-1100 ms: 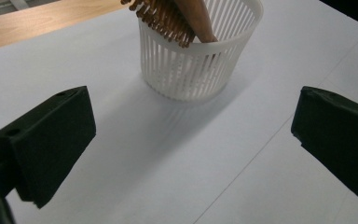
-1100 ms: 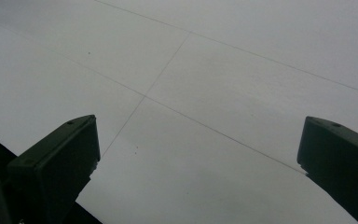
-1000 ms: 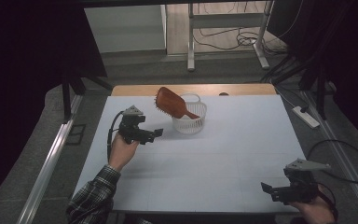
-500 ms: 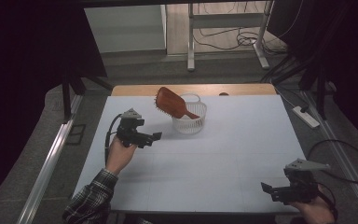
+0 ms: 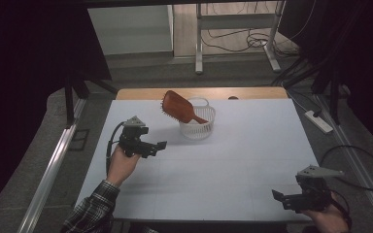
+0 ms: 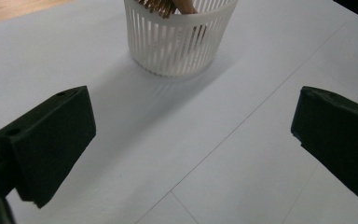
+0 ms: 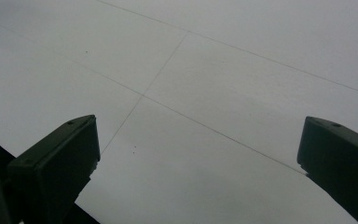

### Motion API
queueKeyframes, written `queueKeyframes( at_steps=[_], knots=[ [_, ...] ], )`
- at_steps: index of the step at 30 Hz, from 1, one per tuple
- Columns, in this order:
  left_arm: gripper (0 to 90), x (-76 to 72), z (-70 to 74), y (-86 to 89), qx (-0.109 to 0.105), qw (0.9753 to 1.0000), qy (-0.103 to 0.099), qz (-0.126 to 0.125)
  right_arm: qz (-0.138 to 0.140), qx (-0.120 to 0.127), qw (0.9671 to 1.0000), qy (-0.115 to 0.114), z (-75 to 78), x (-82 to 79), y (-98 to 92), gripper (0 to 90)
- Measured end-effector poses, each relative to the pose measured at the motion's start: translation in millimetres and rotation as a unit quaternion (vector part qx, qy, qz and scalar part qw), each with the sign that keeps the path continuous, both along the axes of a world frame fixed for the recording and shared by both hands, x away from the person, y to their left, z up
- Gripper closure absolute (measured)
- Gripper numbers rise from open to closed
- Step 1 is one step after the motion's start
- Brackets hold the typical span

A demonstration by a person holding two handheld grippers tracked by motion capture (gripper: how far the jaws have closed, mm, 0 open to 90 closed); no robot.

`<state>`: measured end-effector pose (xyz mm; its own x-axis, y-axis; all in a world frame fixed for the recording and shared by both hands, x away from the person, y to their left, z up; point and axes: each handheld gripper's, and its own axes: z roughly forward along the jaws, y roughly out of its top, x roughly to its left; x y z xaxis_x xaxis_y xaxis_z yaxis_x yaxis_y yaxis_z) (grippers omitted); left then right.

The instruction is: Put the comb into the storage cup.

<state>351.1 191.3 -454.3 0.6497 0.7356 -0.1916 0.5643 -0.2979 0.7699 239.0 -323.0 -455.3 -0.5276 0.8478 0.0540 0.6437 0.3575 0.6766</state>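
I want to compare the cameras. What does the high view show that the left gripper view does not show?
High view alone: the whole brown hairbrush leaning out of the white basket, the person's left hand, both hand-held grippers, left and right, and the floor. Left gripper view alone: the basket's slatted wall close up, and the brush bristles inside it. Both share the basket, the brush and the white table.
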Motion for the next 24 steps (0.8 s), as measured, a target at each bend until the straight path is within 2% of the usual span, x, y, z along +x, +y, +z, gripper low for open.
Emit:
queueKeyframes(
  at_steps=[24],
  knots=[
    [0.0,-19.3,0.3,9.5,-0.007,0.9999,0.000,0.007,0.001,-0.001,1.0000,-0.001,0.0,-0.3,0.2,0.0]
  ],
)
